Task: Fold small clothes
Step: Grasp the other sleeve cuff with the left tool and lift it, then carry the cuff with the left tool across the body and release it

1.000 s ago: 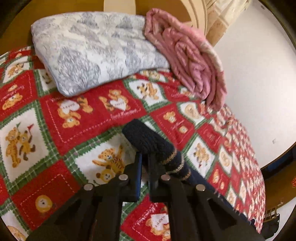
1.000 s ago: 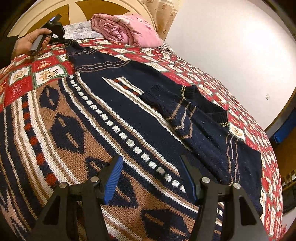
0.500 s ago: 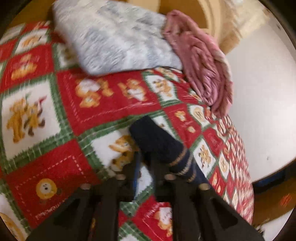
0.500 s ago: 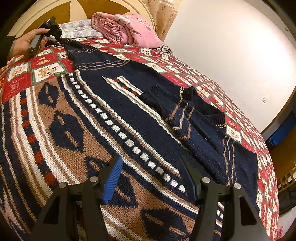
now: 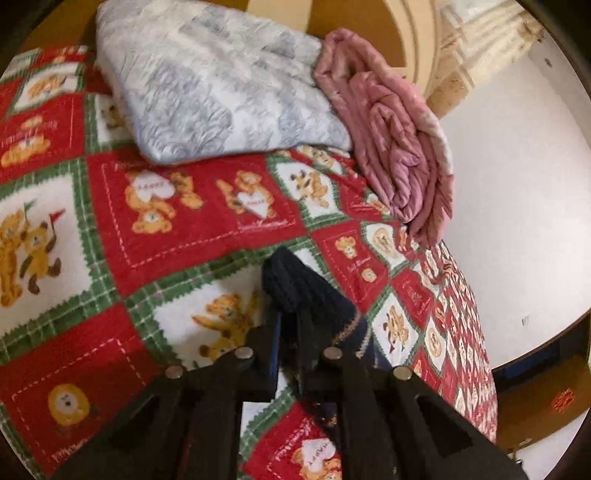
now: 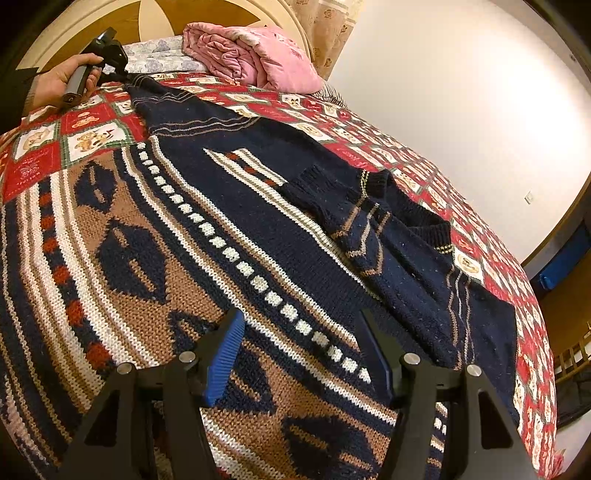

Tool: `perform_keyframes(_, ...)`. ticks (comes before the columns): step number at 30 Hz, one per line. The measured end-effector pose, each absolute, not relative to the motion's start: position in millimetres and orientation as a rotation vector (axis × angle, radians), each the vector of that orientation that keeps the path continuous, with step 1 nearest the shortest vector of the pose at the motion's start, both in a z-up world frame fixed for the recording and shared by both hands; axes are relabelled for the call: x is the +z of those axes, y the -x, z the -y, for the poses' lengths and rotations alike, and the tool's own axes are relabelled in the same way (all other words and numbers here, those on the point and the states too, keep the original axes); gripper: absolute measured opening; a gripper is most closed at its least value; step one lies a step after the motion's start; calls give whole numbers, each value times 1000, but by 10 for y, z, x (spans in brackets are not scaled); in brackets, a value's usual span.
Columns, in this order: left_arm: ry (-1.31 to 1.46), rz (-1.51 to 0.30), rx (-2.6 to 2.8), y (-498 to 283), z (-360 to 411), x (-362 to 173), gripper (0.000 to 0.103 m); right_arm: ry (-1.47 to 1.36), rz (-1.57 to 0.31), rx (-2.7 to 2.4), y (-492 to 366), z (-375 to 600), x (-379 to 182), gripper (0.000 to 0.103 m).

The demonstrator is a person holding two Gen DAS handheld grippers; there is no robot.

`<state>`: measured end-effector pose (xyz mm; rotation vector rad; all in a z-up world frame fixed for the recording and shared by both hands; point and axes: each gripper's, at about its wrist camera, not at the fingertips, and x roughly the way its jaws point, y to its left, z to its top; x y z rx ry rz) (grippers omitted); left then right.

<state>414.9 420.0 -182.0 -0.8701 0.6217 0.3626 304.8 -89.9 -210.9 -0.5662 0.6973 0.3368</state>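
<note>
A navy, brown and white patterned knit sweater [image 6: 229, 236] lies spread on the bed, its near sleeve folded across the chest. The far sleeve stretches toward the headboard. My left gripper [image 5: 290, 332] is shut on that sleeve's navy ribbed cuff [image 5: 295, 284] and holds it just above the quilt; the same gripper shows in the right wrist view [image 6: 110, 59], held by a hand. My right gripper [image 6: 303, 350] is open and empty, hovering low over the sweater's brown lower body.
A red, green and white teddy-bear quilt [image 5: 177, 221] covers the bed. A folded grey-white blanket [image 5: 207, 81] and a rolled pink blanket [image 5: 399, 147] lie by the wooden headboard [image 6: 140, 22]. A white wall [image 6: 461, 92] is on the right.
My left gripper has lifted and drawn the cuff up toward the headboard, pulling the sleeve straighter. My right gripper has stayed open over the sweater body, barely shifting.
</note>
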Motion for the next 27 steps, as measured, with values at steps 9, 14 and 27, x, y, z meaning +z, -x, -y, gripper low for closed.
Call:
perform_keyframes(9, 821, -519, 252, -3998, -3983, -1303, 7, 563, -687, 333, -3028, 897, -2108, 64)
perform_keyframes(14, 775, -477, 155, -3954, -3608, -911, 7, 547, -665, 319, -2987, 947, -2036, 63)
perform_keyframes(27, 728, -470, -203, -3923, -1743, -171, 7, 377, -615, 320, -2537, 1545, -1618, 64)
